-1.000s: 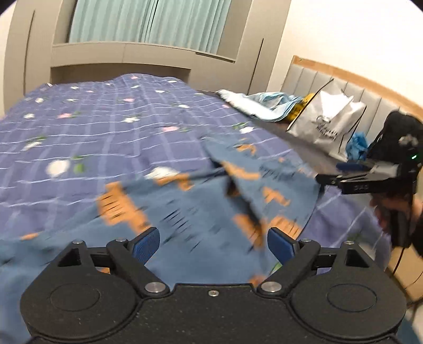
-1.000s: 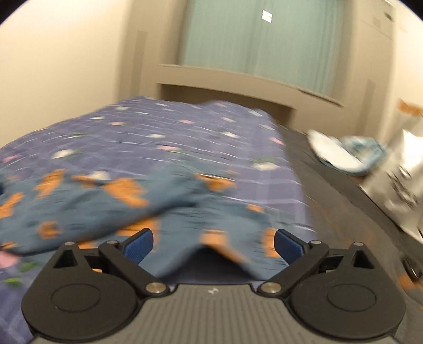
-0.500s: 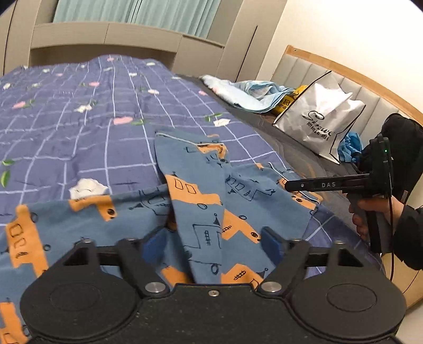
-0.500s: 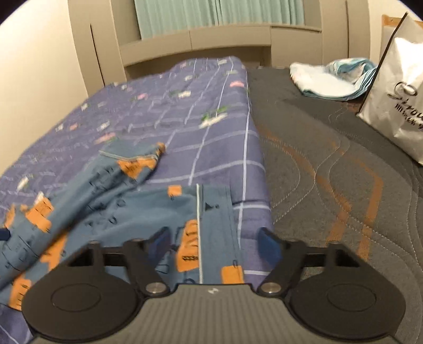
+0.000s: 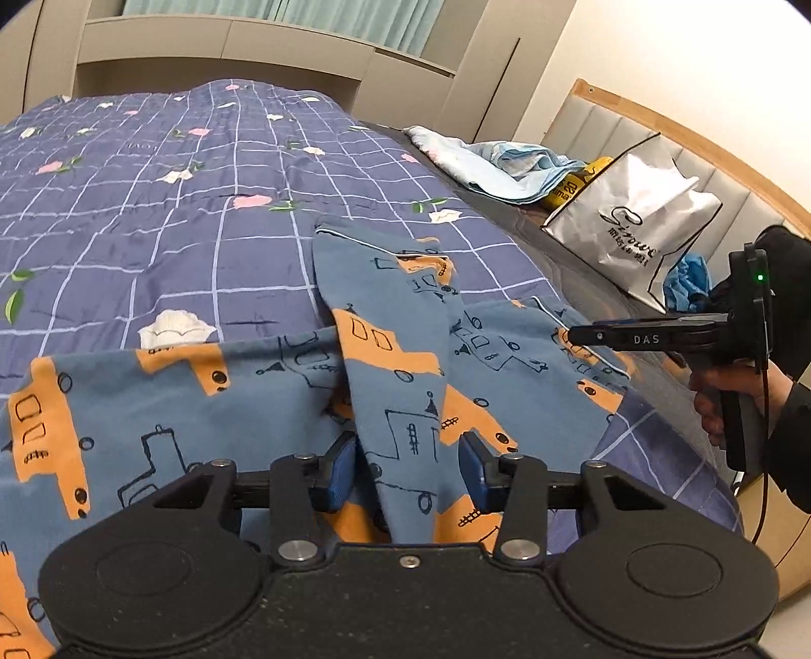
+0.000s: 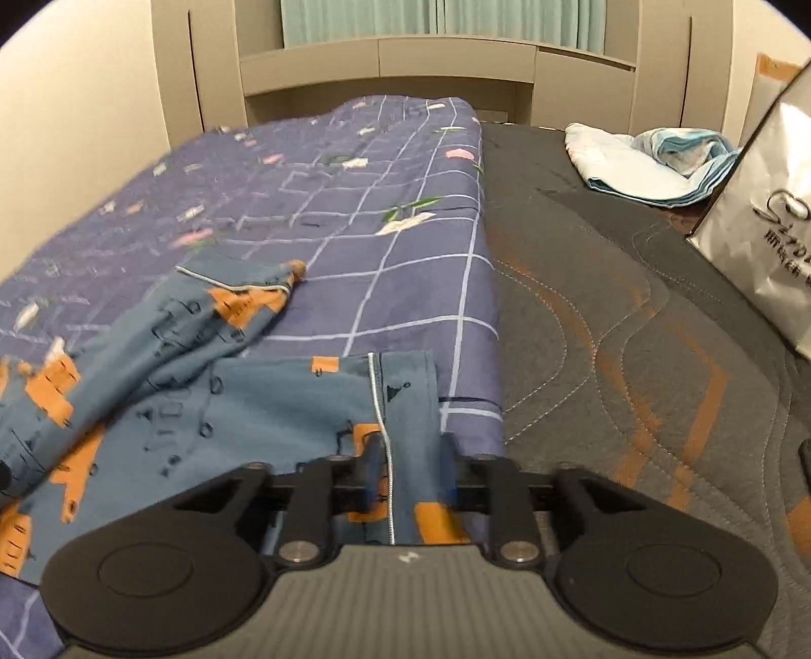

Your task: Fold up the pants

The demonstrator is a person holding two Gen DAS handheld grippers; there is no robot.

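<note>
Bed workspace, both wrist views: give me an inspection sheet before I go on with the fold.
Surface: purple checked floral quilt over a grey stitched mattress, bare on one side.
Job's things: blue pyjama pants with orange vehicle print, rumpled, one leg lying across the other.
Clutter: white paper shopping bag; pale blue bundle of cloth; yellow packet between them.
Grippers: left gripper jaws closing, a fold of pants between them; right gripper jaws opening, piped hem between them.
Cables: black cable hanging from the right gripper's handle.
Surroundings: beige headboard shelf, green curtain, padded wall panel.
</note>
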